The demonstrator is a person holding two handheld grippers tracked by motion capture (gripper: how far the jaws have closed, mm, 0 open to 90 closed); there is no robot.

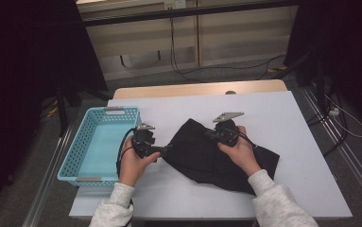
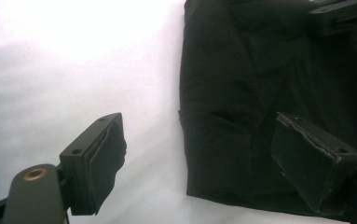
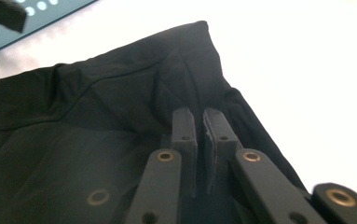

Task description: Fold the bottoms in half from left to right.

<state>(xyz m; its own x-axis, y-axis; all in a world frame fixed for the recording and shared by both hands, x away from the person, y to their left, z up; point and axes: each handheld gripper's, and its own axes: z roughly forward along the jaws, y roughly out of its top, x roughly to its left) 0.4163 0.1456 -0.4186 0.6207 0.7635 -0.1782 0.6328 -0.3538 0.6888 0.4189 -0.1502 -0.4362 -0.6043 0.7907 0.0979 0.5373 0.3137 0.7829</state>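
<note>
A crumpled black cloth point(image 1: 202, 161) lies on the middle of the white table point(image 1: 287, 118). My right gripper point(image 1: 209, 134) rests on its upper part. In the right gripper view the jaws stand almost together, the right gripper point(image 3: 200, 121) shut on a raised fold of the black cloth point(image 3: 97, 107). My left gripper point(image 1: 162, 150) sits at the cloth's left edge, open. In the left gripper view the left gripper point(image 2: 204, 158) has one jaw over bare table and the other over the black cloth point(image 2: 241, 84), pressing nothing.
A light blue plastic basket point(image 1: 70, 161) stands at the table's left edge, close beside my left hand; its corner, the basket point(image 3: 36, 14), is in the right gripper view. Bare white table stretches to the right of and behind the cloth. Cables run over the floor beyond.
</note>
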